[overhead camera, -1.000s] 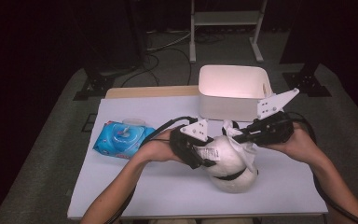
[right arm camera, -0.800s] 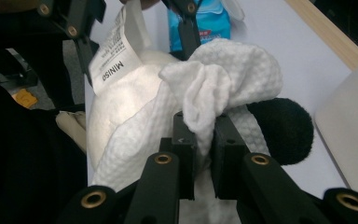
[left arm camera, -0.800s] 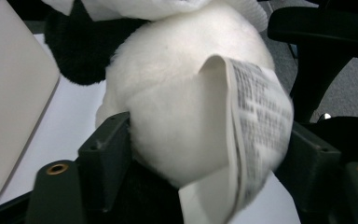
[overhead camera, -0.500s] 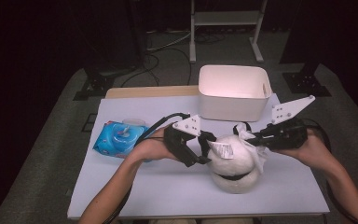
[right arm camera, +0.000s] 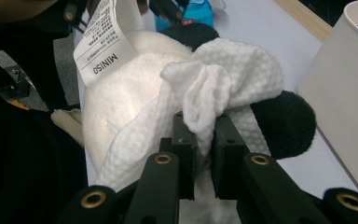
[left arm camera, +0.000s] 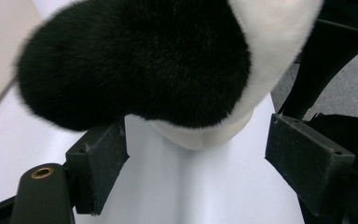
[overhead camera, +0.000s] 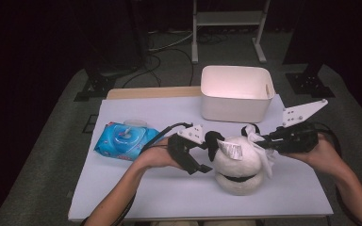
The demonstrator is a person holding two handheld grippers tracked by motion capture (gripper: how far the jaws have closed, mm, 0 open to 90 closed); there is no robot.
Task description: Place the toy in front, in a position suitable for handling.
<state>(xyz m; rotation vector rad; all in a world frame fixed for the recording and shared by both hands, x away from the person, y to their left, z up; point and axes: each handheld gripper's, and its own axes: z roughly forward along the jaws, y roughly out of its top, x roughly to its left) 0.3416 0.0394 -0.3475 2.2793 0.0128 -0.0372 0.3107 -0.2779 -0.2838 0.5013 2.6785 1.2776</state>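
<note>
The plush panda (overhead camera: 239, 162) sits at the table's (overhead camera: 122, 197) four o'clock — right gripper (right arm camera: 204, 140) clamped on a white wipe (right arm camera: 223, 79) against it, left gripper (left arm camera: 196, 154) jaws just opened, gaping around a black ear (left arm camera: 135, 60) — so unbraced, wiping may roll it.

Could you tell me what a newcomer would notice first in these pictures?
A black-and-white plush toy sits mid-table between both hands. The right gripper pinches a white wipe against it, while the left gripper, jaws open, flanks a black furry part. A white bin stands behind.
</note>
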